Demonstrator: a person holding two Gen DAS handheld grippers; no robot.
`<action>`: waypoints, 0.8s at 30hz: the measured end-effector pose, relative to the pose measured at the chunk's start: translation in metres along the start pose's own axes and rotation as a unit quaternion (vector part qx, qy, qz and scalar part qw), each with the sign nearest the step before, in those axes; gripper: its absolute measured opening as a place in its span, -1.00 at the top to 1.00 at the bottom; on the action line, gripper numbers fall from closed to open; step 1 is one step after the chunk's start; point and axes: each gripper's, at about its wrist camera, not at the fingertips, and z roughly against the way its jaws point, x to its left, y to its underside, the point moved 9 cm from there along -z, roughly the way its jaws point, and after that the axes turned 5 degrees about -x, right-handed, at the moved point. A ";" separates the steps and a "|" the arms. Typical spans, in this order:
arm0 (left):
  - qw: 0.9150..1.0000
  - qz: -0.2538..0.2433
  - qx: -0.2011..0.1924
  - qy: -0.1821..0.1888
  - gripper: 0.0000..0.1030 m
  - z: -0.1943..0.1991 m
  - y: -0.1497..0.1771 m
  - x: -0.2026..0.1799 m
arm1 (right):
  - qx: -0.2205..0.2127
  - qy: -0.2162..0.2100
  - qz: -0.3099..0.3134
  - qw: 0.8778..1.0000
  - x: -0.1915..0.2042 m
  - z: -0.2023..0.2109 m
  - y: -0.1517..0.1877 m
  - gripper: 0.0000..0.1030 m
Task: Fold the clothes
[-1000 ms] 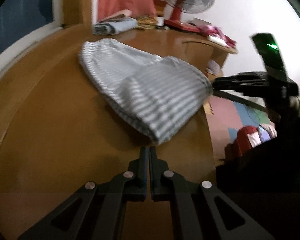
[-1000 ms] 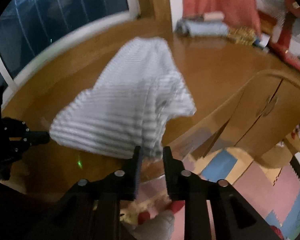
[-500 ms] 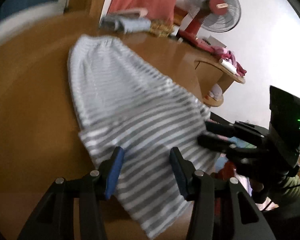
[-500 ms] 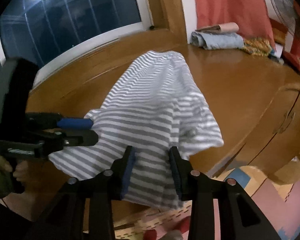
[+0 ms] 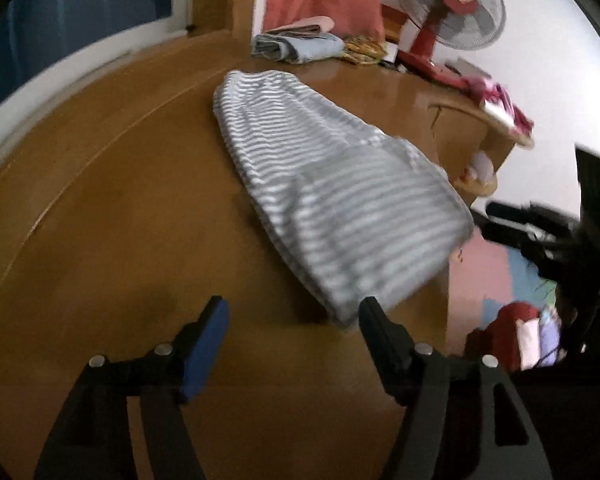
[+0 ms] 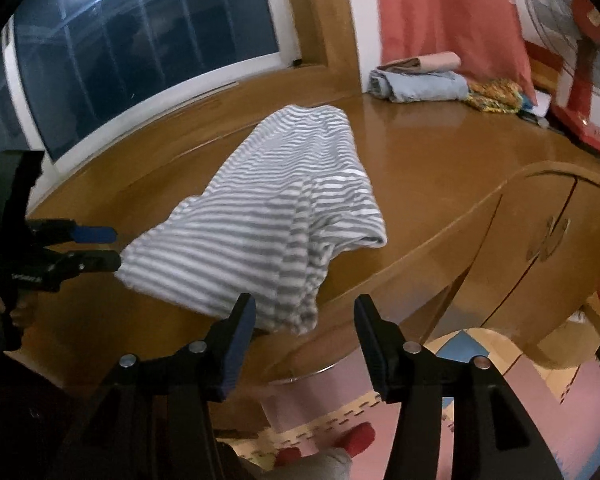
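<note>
Dim room, night window, glossy wooden desk (image 5: 112, 216); striped garment (image 5: 332, 196) lies across it, its near end drooping over the desk's front edge.

Left gripper (image 5: 292, 316): fingers opening wide, nothing between them, right fingertip just beside the garment's near corner. Right gripper (image 6: 304, 316): fingers opening, nothing clamped, the overhanging hem just ahead of the tips. Garment looks light, soft knit, limp, already doubled and rumpled near the front; likely to slide on polished wood. Best hold, in my judgement: the two near corners at the hem, pinching all layers. Folded clothes (image 6: 418, 84) and fan (image 5: 450, 12) sit well apart at the back.
</note>
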 end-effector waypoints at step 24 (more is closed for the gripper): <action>0.999 0.041 0.028 -0.015 -0.40 -0.039 0.006 -0.020 | 0.024 -0.022 0.023 0.999 0.011 -0.026 0.011 0.00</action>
